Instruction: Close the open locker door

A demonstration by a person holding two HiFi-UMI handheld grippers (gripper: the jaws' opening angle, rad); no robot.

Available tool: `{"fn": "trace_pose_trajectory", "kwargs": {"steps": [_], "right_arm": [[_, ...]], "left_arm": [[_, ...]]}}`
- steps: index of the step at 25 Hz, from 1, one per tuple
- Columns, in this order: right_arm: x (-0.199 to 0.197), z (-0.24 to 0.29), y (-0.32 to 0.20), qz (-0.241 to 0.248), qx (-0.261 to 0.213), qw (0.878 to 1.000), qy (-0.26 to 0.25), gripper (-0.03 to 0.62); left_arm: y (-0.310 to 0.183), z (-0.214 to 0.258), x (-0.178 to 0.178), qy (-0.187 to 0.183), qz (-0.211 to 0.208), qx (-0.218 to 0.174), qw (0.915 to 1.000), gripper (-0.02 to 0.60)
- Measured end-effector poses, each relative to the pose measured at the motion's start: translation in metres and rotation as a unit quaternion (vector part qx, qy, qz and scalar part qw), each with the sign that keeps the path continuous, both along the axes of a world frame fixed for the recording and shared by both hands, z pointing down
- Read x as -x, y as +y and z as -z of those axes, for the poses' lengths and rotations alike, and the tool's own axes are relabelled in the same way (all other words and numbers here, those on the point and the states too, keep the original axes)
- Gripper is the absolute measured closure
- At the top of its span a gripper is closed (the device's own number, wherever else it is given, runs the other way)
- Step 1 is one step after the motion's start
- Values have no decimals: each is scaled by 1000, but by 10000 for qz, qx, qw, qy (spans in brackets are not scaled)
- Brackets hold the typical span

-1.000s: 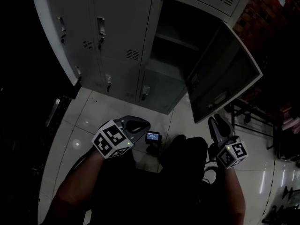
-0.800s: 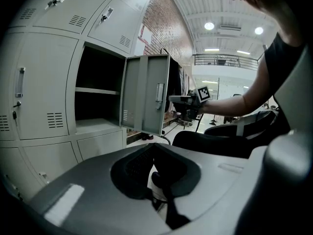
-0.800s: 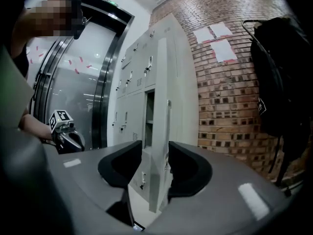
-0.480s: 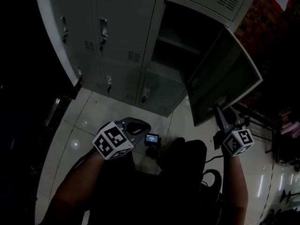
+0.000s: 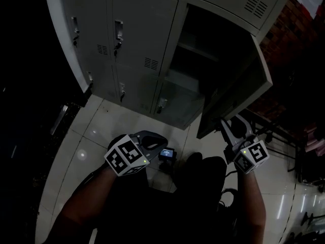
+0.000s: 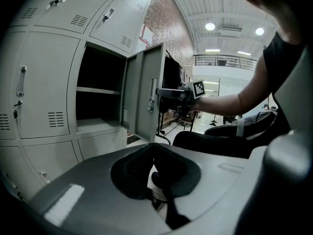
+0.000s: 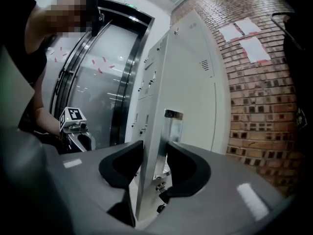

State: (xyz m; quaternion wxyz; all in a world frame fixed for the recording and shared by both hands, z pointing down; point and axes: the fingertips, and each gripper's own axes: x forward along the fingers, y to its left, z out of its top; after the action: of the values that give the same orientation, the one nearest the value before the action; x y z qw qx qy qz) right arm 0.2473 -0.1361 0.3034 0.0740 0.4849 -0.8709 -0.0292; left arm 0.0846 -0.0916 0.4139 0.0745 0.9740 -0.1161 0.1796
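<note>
One open locker door (image 5: pixel 236 93); two grippers (left gripper (image 5: pixel 159 139), right gripper (image 5: pixel 229 125)).

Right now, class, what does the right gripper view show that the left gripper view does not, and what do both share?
Only the right gripper view: the locker door edge-on between the jaws of the right gripper, which have just been closing, and tall glass doors behind. Only the left gripper view: the open compartment with its shelf. Both: the locker door and the brick wall.

The floor (image 5: pixel 96 136) was of pale, glossy tiles with dark joints. The grey locker cabinet (image 5: pixel 137 44) stood directly on it; a small device with a lit screen (image 5: pixel 166 154) seemed to rest nearby.
</note>
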Motion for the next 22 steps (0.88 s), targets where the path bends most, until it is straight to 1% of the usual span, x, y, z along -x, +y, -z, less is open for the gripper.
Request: {"fn": "trace_pose_trajectory", "kwargs": {"steps": [5,9,10,18,22], "right_arm": [[40,1,-23,301,-6,9994,-175,456],[71,9,-43,478,-59,9957,-791,474],[76,9,-50,477,-70,9951,-865,476],[106,6,-102,267,-35,9967,-769,487],[118,5,-133,50,35,9975,-704,488]], "left_arm": [[0,0,0,-15,7,0,10000,569],[4,1,-4,24,-24,3,10000,569],[4,2,-4,31,-32,-5,10000,569],[3,6,-4,97,-36,33,9999,569],[3,7,-4,139,-37,51,9999,569]]}}
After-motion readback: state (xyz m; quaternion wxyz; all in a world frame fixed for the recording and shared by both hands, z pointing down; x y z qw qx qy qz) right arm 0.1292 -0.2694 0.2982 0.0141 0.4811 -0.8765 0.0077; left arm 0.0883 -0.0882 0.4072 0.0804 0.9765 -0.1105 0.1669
